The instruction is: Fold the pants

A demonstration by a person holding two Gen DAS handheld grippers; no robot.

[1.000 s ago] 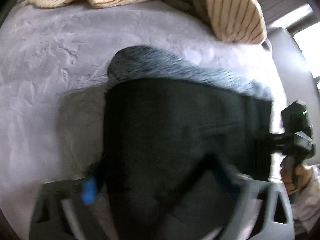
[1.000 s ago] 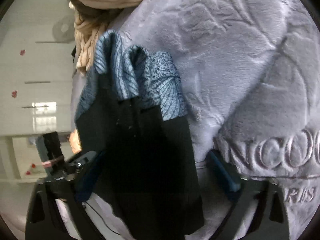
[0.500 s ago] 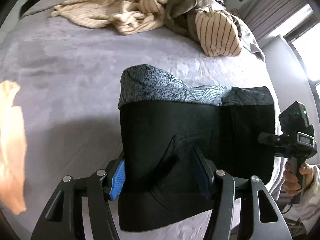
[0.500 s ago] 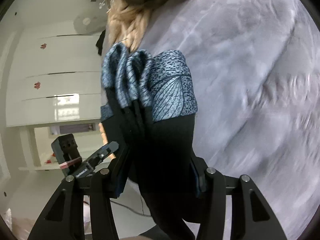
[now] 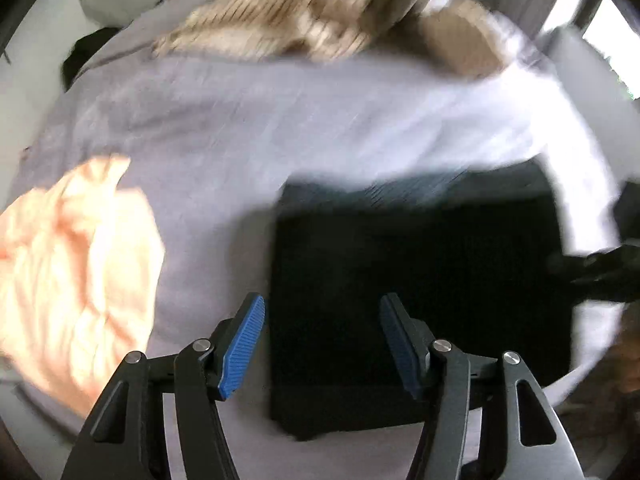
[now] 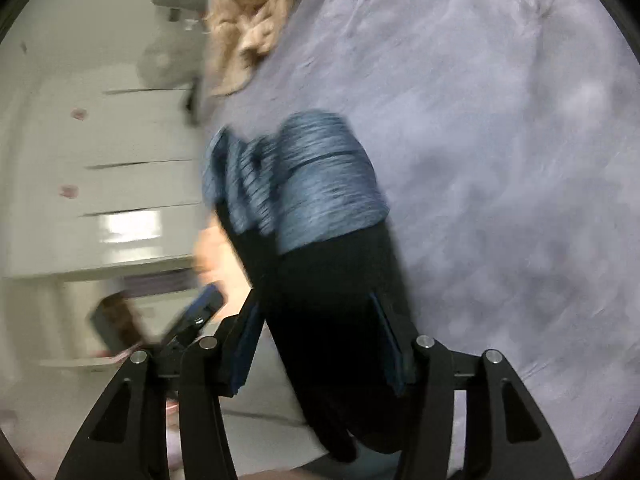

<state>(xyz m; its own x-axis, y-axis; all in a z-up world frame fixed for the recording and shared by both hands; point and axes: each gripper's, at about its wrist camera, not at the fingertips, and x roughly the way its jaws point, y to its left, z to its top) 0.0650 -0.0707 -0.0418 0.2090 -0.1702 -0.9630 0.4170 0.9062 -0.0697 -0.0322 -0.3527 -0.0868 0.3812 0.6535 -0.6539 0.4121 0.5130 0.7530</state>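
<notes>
The black pants with a blue-grey patterned waistband lie folded in a thick rectangle (image 5: 420,296) on the lavender bedspread (image 5: 248,120). My left gripper (image 5: 320,320) is open; its blue pads stand apart just above the folded stack's near left corner, holding nothing. The right gripper (image 5: 600,276) shows at the stack's right edge. In the right wrist view my right gripper (image 6: 316,344) has its jaws around the black stack (image 6: 336,312), the waistband (image 6: 316,184) bunched ahead. The frames are blurred by motion.
A peach garment (image 5: 76,272) lies on the bed left of the pants. A striped beige heap of clothes (image 5: 320,20) lies at the far side. White cabinet doors (image 6: 100,184) stand beyond the bed's edge in the right wrist view.
My left gripper has let go of the pants and pulled back up and left; the peach garment has come further into view. The right gripper stays around the folded stack.
</notes>
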